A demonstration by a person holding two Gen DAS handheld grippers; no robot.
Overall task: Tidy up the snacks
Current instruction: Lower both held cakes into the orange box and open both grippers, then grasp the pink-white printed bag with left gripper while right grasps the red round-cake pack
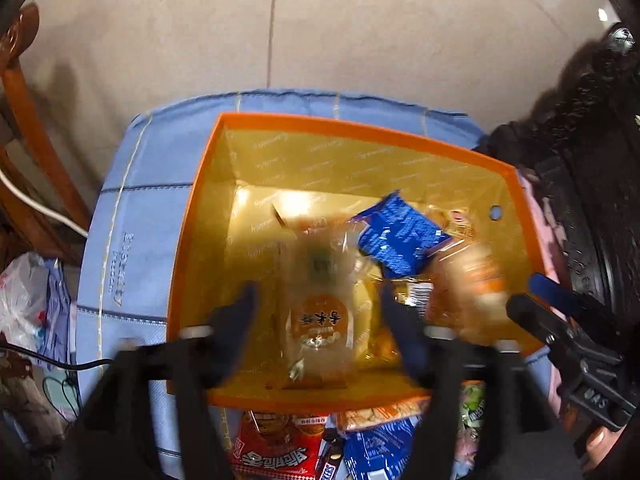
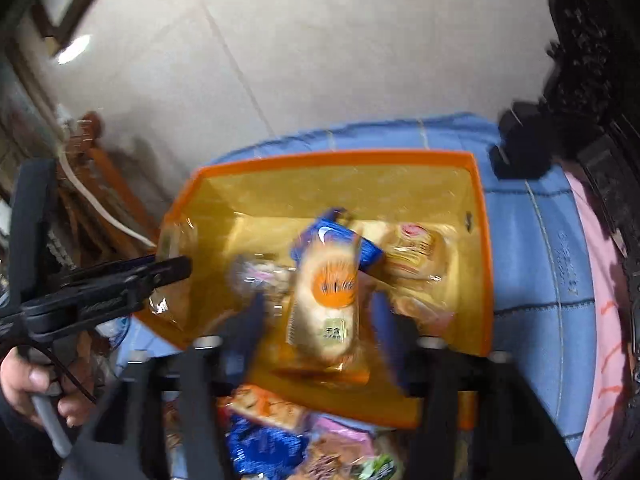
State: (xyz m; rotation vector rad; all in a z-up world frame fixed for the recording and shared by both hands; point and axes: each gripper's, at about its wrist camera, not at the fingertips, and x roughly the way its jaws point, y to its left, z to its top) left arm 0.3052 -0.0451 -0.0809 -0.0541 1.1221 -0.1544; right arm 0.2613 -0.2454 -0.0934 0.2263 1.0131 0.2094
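Observation:
An orange box (image 1: 200, 216) with a gold inside stands on a blue cloth; it also shows in the right wrist view (image 2: 482, 248). My left gripper (image 1: 316, 304) is open above the box, and a clear pack with an orange round label (image 1: 320, 320) lies blurred between its fingers. My right gripper (image 2: 318, 312) is open too, with a pale pack with an orange label (image 2: 326, 300) blurred between its fingers over the box. A blue packet (image 1: 400, 236) and other wrapped snacks lie inside the box.
Several loose snacks lie in front of the box: a red pack (image 1: 276, 448), a blue pack (image 1: 380, 452) and a green one (image 1: 470, 404). The blue cloth (image 1: 132, 240) covers the surface. A wooden chair (image 1: 24, 120) stands left. Pink fabric (image 2: 600, 320) lies right.

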